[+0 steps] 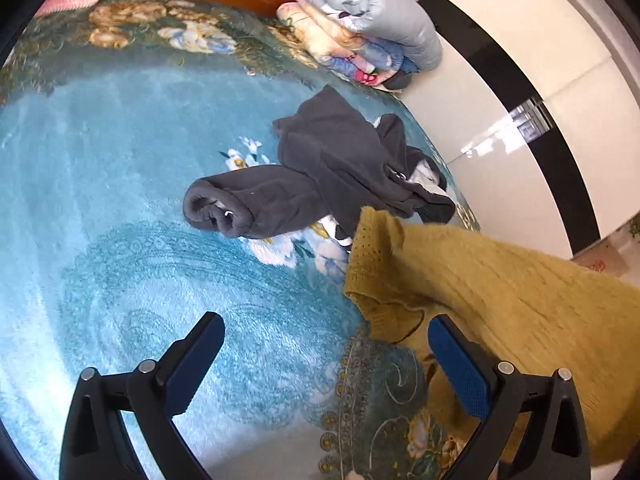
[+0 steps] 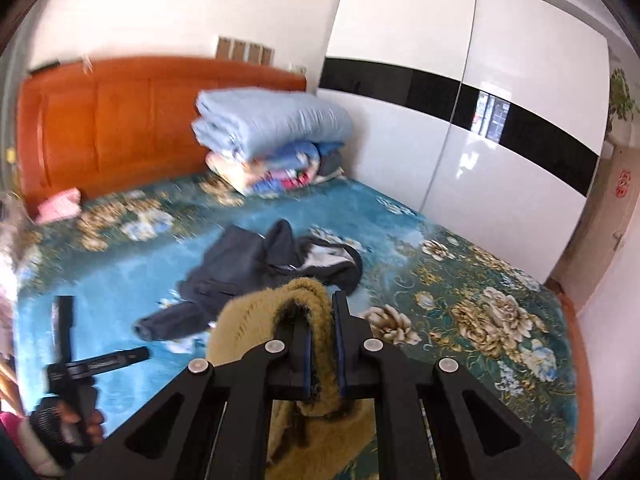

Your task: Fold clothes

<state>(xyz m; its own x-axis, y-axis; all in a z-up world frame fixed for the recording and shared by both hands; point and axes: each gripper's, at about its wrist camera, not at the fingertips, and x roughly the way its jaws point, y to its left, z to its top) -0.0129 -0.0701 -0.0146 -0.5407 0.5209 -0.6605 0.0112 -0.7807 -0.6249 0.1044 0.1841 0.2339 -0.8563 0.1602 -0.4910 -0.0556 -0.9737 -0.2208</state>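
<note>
A mustard-yellow knit sweater (image 1: 500, 292) hangs at the right of the left wrist view, lifted above the blue floral bed cover (image 1: 120, 200). My right gripper (image 2: 322, 320) is shut on a bunched fold of the sweater (image 2: 296, 296) and holds it up. My left gripper (image 1: 324, 344) is open and empty above the cover, its right finger (image 1: 460, 364) close beside the sweater's hem. It also shows in the right wrist view (image 2: 104, 334), low at the left. A crumpled dark grey garment (image 1: 328, 160) lies on the cover beyond the sweater (image 2: 256, 268).
A stack of folded quilts (image 1: 360, 20) sits at the bed's head corner (image 2: 272, 136) against the orange wooden headboard (image 2: 120, 120). A pink item (image 2: 60, 204) lies by the headboard. A white and black wardrobe (image 2: 480, 120) stands along the bed's right side.
</note>
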